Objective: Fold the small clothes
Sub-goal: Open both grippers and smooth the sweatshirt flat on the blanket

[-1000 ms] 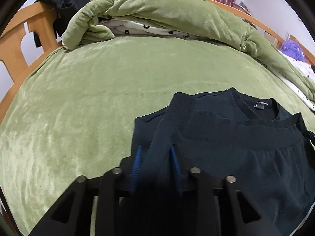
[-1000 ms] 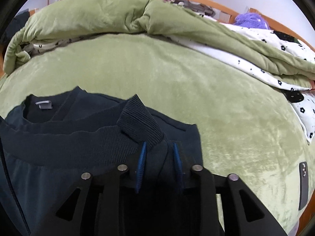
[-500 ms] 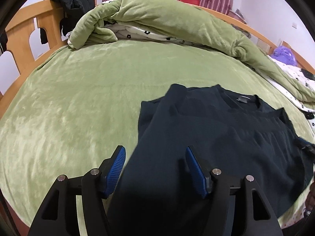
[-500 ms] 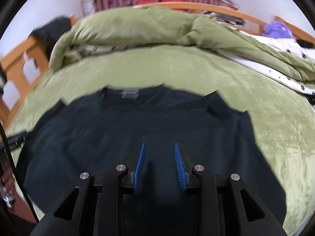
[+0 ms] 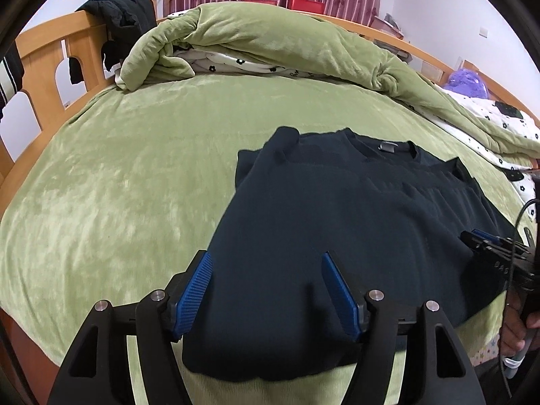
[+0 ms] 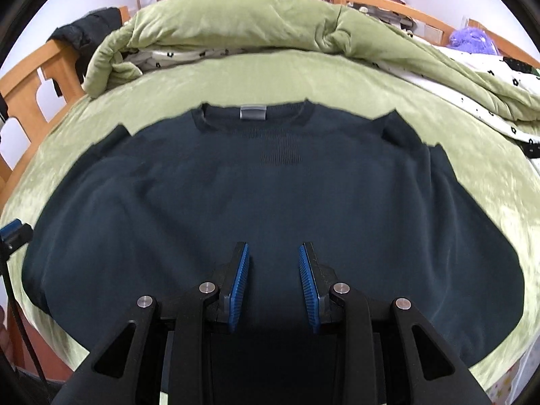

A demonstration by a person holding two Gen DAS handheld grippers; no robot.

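Observation:
A dark navy sweater (image 5: 337, 219) lies spread on the green bed cover (image 5: 118, 185), collar and grey neck label (image 6: 252, 112) toward the far side. My left gripper (image 5: 266, 260) hovers over the sweater's near left part. Its jaws are opening, and the blue pads (image 5: 194, 287) stand wide apart with only flat fabric under the gap. My right gripper (image 6: 273, 248) is over the sweater's near middle, pads a little apart, pinching nothing that I can see. It also shows at the right edge of the left wrist view as the right gripper (image 5: 482, 243). The sleeves are hidden.
A rolled green quilt (image 6: 270, 23) with white flowered lining lies along the far side. A wooden bed rail (image 5: 44, 64) with a black garment (image 5: 118, 17) hung on it stands at the left. A purple plush (image 5: 467, 81) sits far right. A hand (image 5: 513, 330) holds the right gripper.
The left gripper let go of the sleeve and its jaws spread wide. Both grippers drew back toward the near edge. The sweater now lies smoother, and the sleeve cuffs no longer show.

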